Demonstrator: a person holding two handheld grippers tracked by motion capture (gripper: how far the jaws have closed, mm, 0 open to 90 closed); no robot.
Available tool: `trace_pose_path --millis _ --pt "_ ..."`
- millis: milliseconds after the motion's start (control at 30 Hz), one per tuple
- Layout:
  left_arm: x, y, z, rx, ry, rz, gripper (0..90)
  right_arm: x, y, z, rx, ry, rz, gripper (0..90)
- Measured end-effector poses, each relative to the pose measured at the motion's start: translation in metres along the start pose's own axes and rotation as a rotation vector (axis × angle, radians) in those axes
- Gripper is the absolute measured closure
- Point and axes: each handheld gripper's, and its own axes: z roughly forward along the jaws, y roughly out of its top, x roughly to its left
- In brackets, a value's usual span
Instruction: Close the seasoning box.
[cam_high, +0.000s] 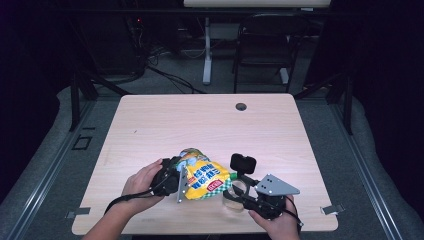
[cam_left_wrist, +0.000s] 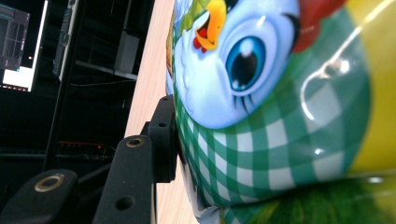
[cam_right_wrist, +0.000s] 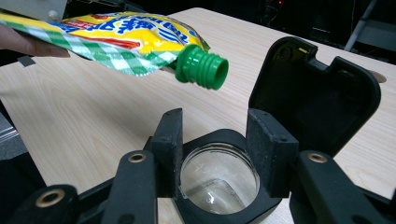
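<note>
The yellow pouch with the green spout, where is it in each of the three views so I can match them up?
High view: the pouch lies low at centre, between the left gripper and the right gripper.
Left gripper view: its green-checked cartoon print covers the right side, against the jaws.
Right gripper view: it enters from upper left, green spout above the clear jar.
Shared landmark: the wooden table.

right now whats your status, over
Left gripper clamped on the yellow pouch, green spout tipped toward the jar. Right gripper clamped on the clear jar, black lid flipped open. Nothing between spout and jar mouth.
</note>
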Motion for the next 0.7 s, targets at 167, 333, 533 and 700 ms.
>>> trace_pose_path --millis 167,333,533,700 --pt "-0.0011 0.0015 0.0000 -0.001 0.005 0.007 59.0 0.0003 -0.0001 -0.0001 0.002 0.000 -0.004 56.9" --pt "-0.0041 0.0027 0.0023 -0.020 0.010 -0.001 59.0 0.0007 -0.0001 -0.0002 0.001 0.000 -0.006 57.0" --pt "-0.0045 0.0050 0.0025 0.002 0.015 0.034 59.1 0.0036 0.0003 -0.0004 0.004 -0.007 -0.023 56.8" --pt "-0.0043 0.0064 0.0028 0.008 0.016 0.046 59.1 0.0063 0.0010 -0.0008 0.005 -0.014 -0.044 56.4"
